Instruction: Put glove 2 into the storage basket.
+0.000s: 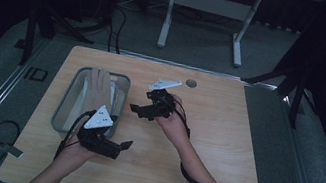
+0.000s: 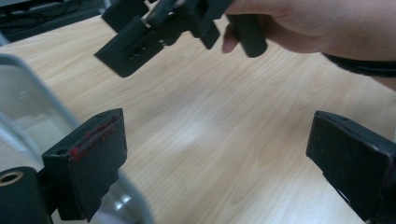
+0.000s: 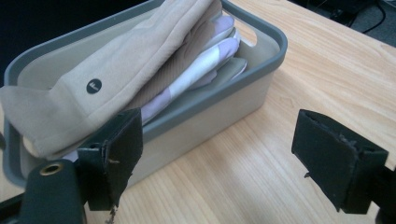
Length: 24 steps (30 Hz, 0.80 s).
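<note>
A dim room with dark curtains surrounds a pale wooden table (image 1: pixel 222 147), lit mainly at its centre. Toward its left side sits a grey bin (image 1: pixel 63 104) holding folded garments: a beige cloth (image 3: pixel 112 74) with a small dark button lies on top, white and lilac fabric (image 3: pixel 196 60) tucked beneath it. The left gripper (image 1: pixel 122 146) hovers just beside the bin's near right corner, jaws spread wide and empty, turned toward the open table. The right gripper (image 1: pixel 136 109) hangs just to the right of the bin, also released and holding nothing, its jaws facing the bin's long wall. That aim suggests the beige cloth is the likely pick, with the left gripper kept low nearby, probably to assist.
</note>
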### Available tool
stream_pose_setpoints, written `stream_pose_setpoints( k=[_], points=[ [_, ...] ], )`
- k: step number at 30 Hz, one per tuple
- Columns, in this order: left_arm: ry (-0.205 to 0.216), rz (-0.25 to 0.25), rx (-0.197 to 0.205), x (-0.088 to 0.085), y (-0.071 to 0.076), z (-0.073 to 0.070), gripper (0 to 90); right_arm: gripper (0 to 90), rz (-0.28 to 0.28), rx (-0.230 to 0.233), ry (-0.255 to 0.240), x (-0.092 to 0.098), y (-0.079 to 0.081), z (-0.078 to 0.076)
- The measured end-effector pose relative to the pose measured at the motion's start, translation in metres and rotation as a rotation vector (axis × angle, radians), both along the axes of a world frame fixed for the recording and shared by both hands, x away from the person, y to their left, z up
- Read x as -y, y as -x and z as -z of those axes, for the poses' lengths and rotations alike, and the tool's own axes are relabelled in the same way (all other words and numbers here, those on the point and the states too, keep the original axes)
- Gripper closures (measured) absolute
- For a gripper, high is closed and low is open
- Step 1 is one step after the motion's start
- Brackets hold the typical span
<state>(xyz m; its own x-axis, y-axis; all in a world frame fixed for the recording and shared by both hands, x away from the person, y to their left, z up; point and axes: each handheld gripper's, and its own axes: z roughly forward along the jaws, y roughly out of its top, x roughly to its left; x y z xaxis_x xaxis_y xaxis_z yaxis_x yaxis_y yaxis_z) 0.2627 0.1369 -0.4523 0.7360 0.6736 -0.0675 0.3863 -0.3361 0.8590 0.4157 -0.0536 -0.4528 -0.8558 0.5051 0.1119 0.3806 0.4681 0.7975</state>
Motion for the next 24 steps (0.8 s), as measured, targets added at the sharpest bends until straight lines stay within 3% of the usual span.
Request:
stream_pose_setpoints(
  k=[7,14,18,24],
  points=[
    [-0.013,0.073,-0.009,0.021,0.006,0.014,5.4,16.2,0.002,-0.006,0.021,0.016,0.005,0.013],
    [0.01,0.114,-0.016,0.035,0.007,0.028,5.4,16.2,0.005,-0.017,0.05,0.034,0.012,0.03],
    [-0.022,0.138,-0.013,0.043,0.008,0.038,5.4,16.1,0.013,-0.024,0.047,0.046,0.016,0.04],
    [-0.029,0.16,-0.009,0.05,0.008,0.045,5.4,15.2,0.01,-0.036,0.033,0.061,0.023,0.057]
  ],
)
